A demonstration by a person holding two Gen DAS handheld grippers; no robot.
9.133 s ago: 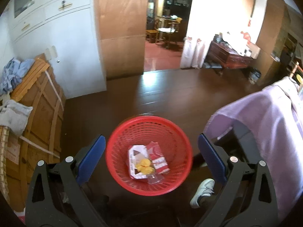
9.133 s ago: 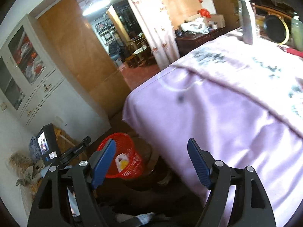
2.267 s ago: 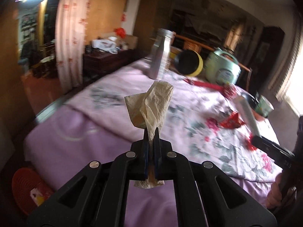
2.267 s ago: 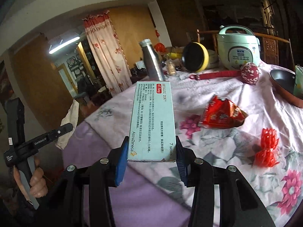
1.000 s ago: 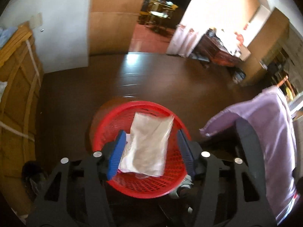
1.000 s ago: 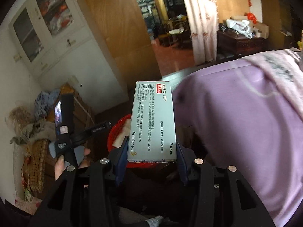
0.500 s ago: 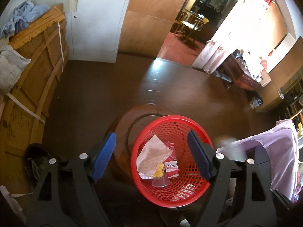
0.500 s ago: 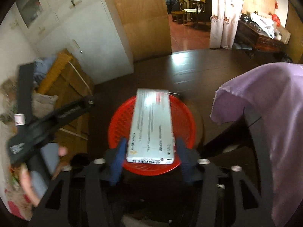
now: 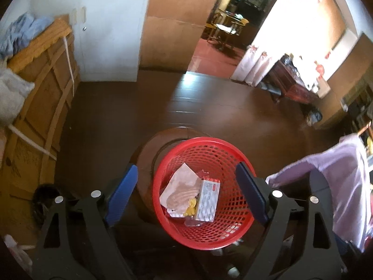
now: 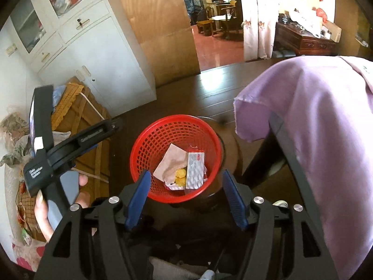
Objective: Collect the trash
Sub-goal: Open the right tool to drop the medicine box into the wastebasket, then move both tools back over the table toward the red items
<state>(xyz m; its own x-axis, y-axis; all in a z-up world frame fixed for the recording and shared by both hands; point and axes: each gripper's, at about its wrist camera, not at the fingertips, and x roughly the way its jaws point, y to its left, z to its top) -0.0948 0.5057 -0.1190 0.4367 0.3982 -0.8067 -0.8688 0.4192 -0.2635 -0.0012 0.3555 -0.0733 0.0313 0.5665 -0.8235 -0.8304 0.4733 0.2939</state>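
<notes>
Both tongs [image 9: 185, 197] [image 10: 185, 199] agape (empty) — box [image 10: 195, 170] in basket [image 10: 149, 137]

White cabinet [image 10: 93, 53] as landmark: glass-door upper shelves, drawers with handles below. Wooden crate [image 9: 39, 107] just left of it, yellow woven mat [image 10: 67, 100] on top, blue cloth [image 9: 21, 32] heaped at the far end, white strap across. Brown wood panel [image 10: 158, 28] right of cabinet, then doorway with chairs and small table [image 10: 219, 21] beyond. Pale curtain [image 10: 256, 25] further right, dark sideboard [image 10: 303, 39] past it, cluttered top, items unclear. Purple tablecloth [image 10: 321, 128] well right of cabinet. Dark wood floor [image 9: 163, 107].
</notes>
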